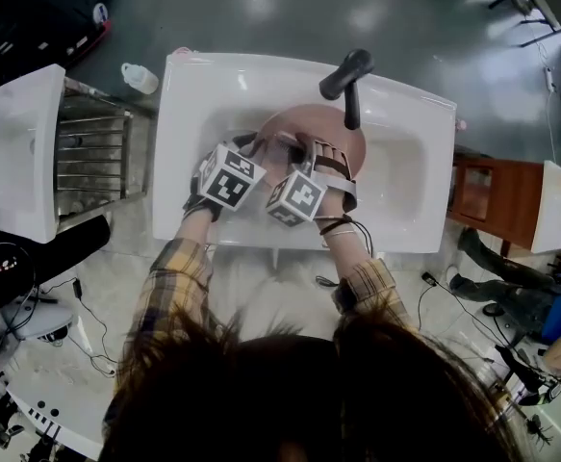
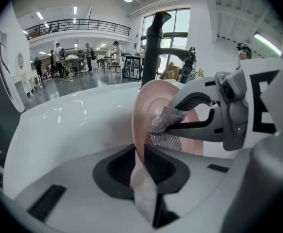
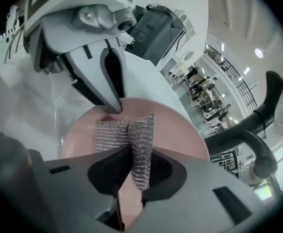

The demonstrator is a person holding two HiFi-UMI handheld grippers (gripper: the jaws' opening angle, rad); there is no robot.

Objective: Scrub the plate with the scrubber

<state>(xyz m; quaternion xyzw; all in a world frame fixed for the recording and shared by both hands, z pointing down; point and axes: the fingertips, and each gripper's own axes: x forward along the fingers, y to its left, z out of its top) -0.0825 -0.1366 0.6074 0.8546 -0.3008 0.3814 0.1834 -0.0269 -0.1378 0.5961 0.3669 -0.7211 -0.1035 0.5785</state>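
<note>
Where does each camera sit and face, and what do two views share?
Head view: on the person's head, looking steeply down at the sink; hair, sleeves, left gripper, right gripper show.
Left gripper view: on the left gripper, looking along its jaws, clamped on the plate rim; the right gripper shows.
Right gripper view: on the right gripper, along jaws pinching the scrubber; the left gripper's tip shows.
Shared: both gripper views show plate, scrubber and faucet.

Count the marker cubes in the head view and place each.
2. One cube sits on the left gripper, the other cube on the right gripper beside it, both above the sink. None appears hidden.
</note>
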